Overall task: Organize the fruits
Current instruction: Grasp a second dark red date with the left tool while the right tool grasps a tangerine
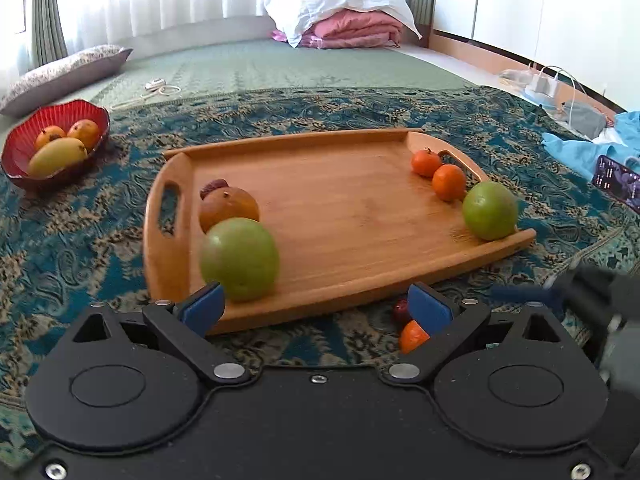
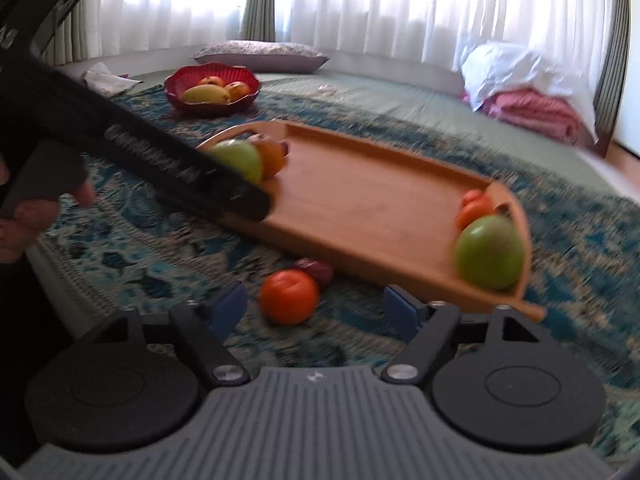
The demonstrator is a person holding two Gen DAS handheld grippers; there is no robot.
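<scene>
A wooden tray (image 1: 340, 216) lies on the patterned cloth. On its left end sit a green apple (image 1: 239, 258), a brown-orange fruit (image 1: 229, 207) and a dark red fruit (image 1: 214, 188). On its right end sit two tangerines (image 1: 448, 182) and a second green apple (image 1: 490, 210). My left gripper (image 1: 316, 306) is open and empty at the tray's near edge, beside the left apple. A tangerine (image 2: 289, 297) and a dark red fruit (image 2: 316, 270) lie on the cloth in front of the tray. My right gripper (image 2: 316, 308) is open, just short of that tangerine.
A red bowl (image 1: 18, 152) with a mango and two orange fruits stands at the far left. A pillow (image 1: 60, 74), folded bedding (image 1: 352, 26), chargers with cables (image 1: 544, 84), blue cloth (image 1: 580, 148) and a phone (image 1: 618, 182) lie around the cloth.
</scene>
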